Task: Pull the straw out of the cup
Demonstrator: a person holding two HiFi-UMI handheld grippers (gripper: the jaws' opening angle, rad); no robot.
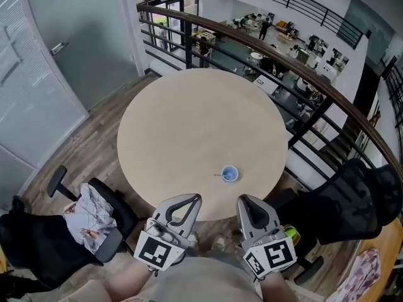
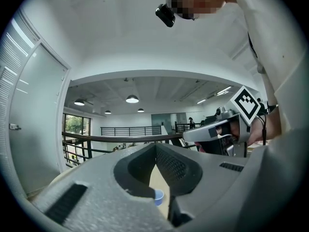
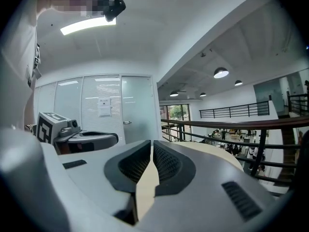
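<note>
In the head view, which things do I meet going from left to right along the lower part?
The chair with a cloth → left gripper → right gripper → black chair.

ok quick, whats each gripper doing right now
Left gripper: closed, holding nothing.
Right gripper: closed, holding nothing.

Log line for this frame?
pre-reach; left gripper shut, empty; right gripper shut, empty; small blue cup untouched on round beige table; thin straw in cup
</note>
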